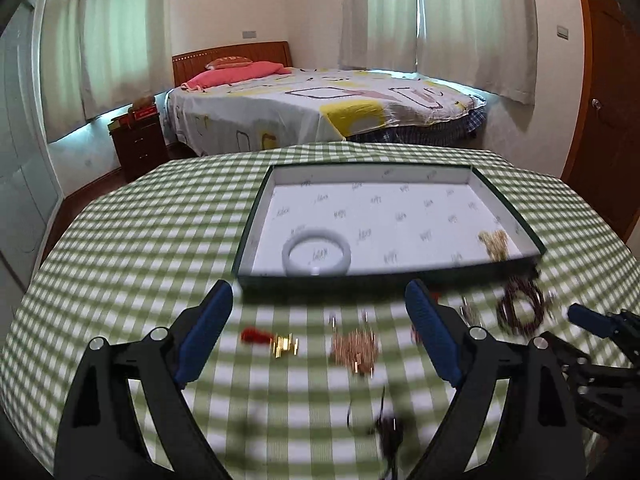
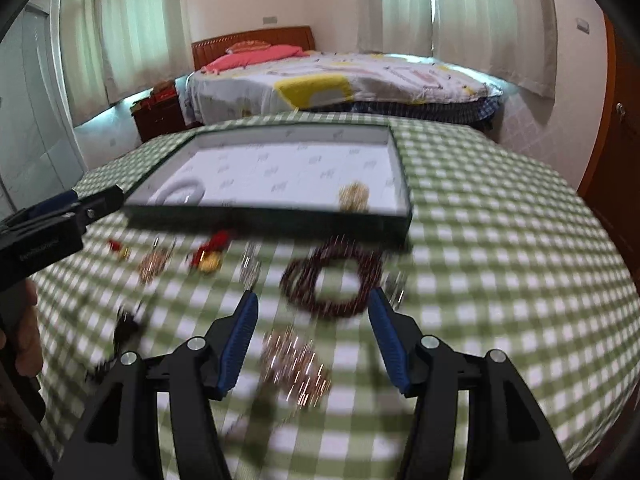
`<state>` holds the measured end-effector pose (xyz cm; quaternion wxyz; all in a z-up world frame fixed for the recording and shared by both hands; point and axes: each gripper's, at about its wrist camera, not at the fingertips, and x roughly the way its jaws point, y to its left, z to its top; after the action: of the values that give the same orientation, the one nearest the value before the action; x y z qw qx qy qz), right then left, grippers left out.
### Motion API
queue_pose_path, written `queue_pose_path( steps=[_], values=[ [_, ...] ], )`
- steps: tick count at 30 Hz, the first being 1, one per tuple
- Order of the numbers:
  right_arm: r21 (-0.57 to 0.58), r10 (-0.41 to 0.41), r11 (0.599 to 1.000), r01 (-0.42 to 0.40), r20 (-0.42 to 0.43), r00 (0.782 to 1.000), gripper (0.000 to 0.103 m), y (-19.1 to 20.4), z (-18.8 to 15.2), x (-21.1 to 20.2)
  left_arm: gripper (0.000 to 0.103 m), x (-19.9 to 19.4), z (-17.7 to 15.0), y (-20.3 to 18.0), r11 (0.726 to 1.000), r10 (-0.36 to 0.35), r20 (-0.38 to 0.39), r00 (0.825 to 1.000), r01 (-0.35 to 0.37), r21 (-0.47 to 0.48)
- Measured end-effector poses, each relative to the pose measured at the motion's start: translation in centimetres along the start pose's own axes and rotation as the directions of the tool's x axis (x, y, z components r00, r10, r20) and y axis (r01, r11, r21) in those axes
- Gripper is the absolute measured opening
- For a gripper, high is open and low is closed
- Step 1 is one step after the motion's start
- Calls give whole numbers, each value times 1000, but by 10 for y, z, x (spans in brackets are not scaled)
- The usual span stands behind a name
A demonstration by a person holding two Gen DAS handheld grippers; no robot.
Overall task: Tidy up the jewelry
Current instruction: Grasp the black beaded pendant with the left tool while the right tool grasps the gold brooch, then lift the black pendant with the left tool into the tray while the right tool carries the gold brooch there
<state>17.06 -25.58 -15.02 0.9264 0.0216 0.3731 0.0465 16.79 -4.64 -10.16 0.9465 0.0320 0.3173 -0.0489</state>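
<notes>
A bedroom with a bed [image 1: 320,108] under a patterned sheet at the back, and in front of it a table [image 1: 120,232] covered in a green and white checked cloth. On the cloth lies a shallow dark-edged box [image 1: 400,276] lined with white printed paper. Inside the box, near its front edge, a pale grey bangle [image 1: 317,254] lies flat at the left, and a small heap of gold chain [image 1: 494,244] sits in the front right corner.

The remaining jewelry is scattered on the cloth in front of the box, all blurred. A ring of dark red beads [image 2: 332,280] lies just before the box's front right part. A glittering rose-gold heap [image 2: 296,368] rests closer to the camera. Further left are a second rose-gold cluster [image 1: 355,347], a small gold piece with a red tassel [image 1: 272,342], and a red and yellow charm [image 2: 210,256]. A dark tangled piece [image 1: 390,432] lies nearest the table's front edge.

The left tool [image 1: 320,312] hangs above the cloth with its blue-padded fingers spread wide and nothing between them. The right tool [image 2: 314,312] also stands open and empty, its tips framing the near side of the bead ring without touching it
</notes>
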Motion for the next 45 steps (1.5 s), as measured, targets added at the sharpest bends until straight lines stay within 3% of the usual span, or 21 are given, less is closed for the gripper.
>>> queue_pose_path(
  steps=[10,13,19,25,30,37,39,41,45],
  values=[
    [-19,10,1000,-11,-39,999,56,11,-32,10,86,-18,-49,14,999,27,-73,997,-29,-23],
    [-19,1,1000,-1,-38,999,50,12,-33,10,86,-19,-54,18,999,9,-90,996,-13,-41],
    [-18,-20,1000,19,-25,999,27,8,-37,6,86,-20,-61,6,1000,-11,-100,995,9,-19],
    [3,-5,1000,5,-16,1000,24,2,-40,0,85,-13,-65,-10,999,-16,-131,991,20,27],
    [28,7,1000,-7,-4,1000,24,-5,-42,-6,67,-2,-69,-15,999,-29,-185,982,33,22],
    [57,26,998,-27,7,1000,23,-11,-45,-10,47,1,-73,-23,998,-44,-199,979,53,40],
    [66,31,997,-32,11,999,23,-12,-45,-11,30,0,-74,-25,995,-81,-197,977,90,38],
    [73,34,997,-35,15,999,23,-13,-45,-11,21,-1,-74,-30,993,-95,-192,977,108,55],
    [82,40,996,-41,19,999,23,-14,-44,-11,18,-2,-75,-33,991,-93,-183,979,108,75]
  ],
)
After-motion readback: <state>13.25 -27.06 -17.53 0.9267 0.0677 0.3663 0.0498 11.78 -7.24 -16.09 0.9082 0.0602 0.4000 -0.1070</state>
